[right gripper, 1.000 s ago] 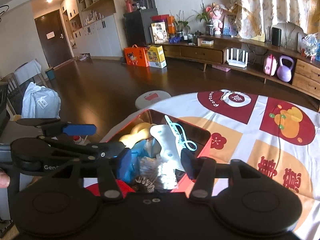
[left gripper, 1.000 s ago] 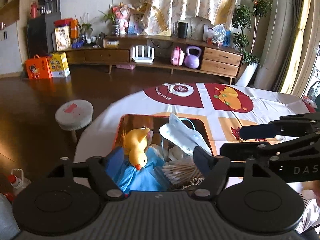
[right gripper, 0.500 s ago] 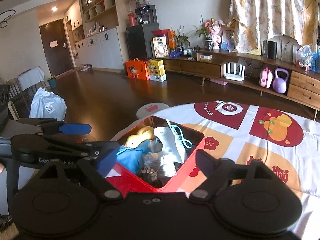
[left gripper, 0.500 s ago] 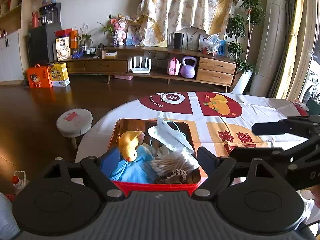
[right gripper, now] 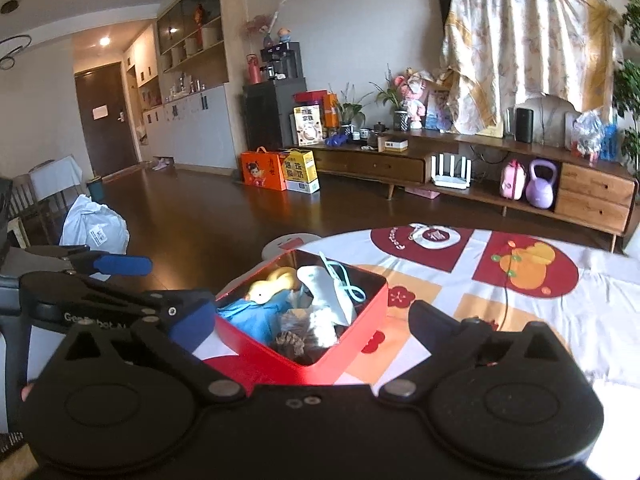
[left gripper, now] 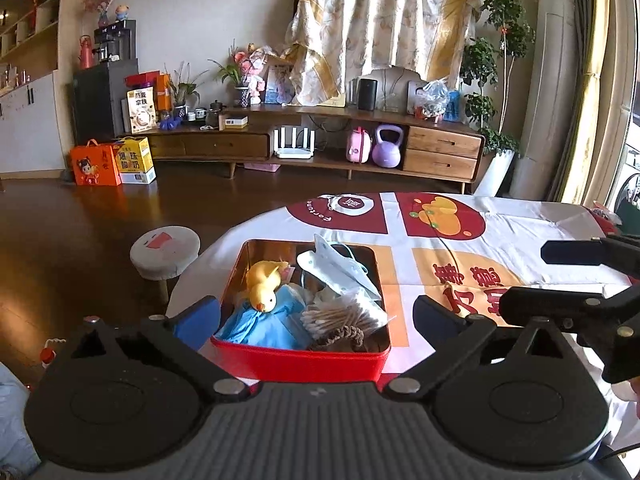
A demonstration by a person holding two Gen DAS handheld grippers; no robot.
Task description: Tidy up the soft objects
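A red tin box (left gripper: 296, 360) stands on the table near its left edge. Inside lie a yellow plush duck (left gripper: 264, 280), a blue cloth (left gripper: 260, 328), a white face mask (left gripper: 340, 272), a bundle of cotton swabs (left gripper: 344, 316) and a brown hair tie (left gripper: 340, 338). My left gripper (left gripper: 316, 318) hangs just short of the box, jaws opening wide, pads touching nothing. My right gripper (right gripper: 312, 320) faces the box (right gripper: 320, 368) from its corner, jaws also opening, nothing held. Each shows in the other's view: right gripper (left gripper: 548, 278), left gripper (right gripper: 144, 286).
The round table wears a white cloth with red and orange prints (left gripper: 480, 240). A low round stool (left gripper: 164, 252) stands on the dark wood floor beside it. A long wooden cabinet (left gripper: 320, 148) lines the far wall. A white bag (right gripper: 96, 228) sits on the floor at left.
Both grippers have drawn back from over the box and spread their jaws wider. The box's red front wall now shows whole in front of them.
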